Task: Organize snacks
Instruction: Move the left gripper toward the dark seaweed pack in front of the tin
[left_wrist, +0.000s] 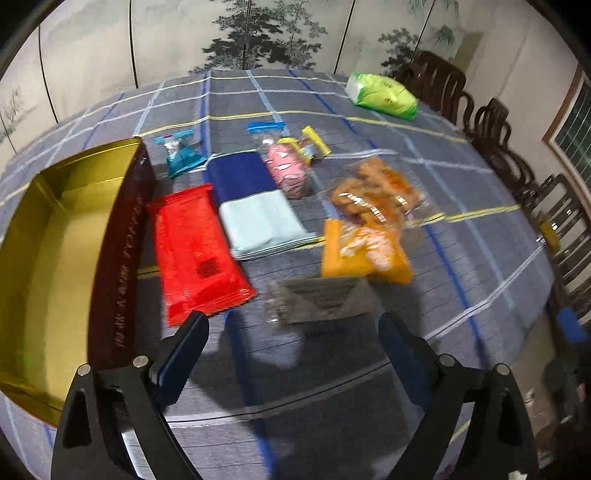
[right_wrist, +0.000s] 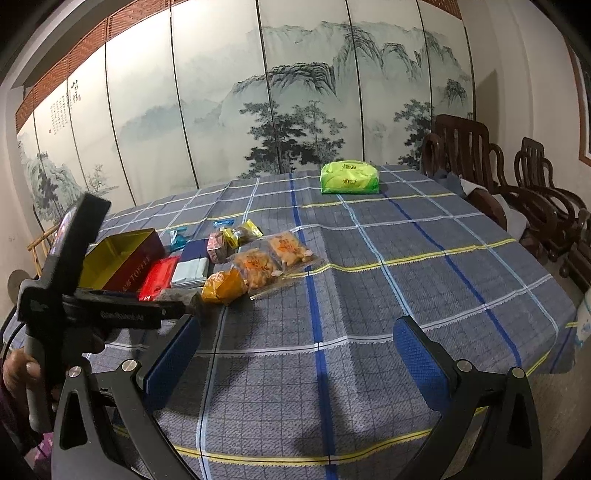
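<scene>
Two tongs stand wide and hold nothing. Left tongs (left_wrist: 293, 328) hover over the desk (left_wrist: 461, 177), just near of a grey packet (left_wrist: 321, 301) and a red packet (left_wrist: 199, 254). Right tongs (right_wrist: 297, 341) hang above bare cloth. Remaining snacks cluster beyond, right of the open tin (left_wrist: 48, 236); a green pack (right_wrist: 350, 178) lies far.

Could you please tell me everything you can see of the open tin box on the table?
The tin box is rectangular and lidless, seemingly metal, with a shiny gold interior that looks empty and dark red outer walls bearing gold lettering, partly reading TOFFEE in the right wrist view. It sits upright on the checked tablecloth at the left end of the snack group. The red packet lies right beside its long wall; whether they touch is unclear. Neither claw touches it.
</scene>
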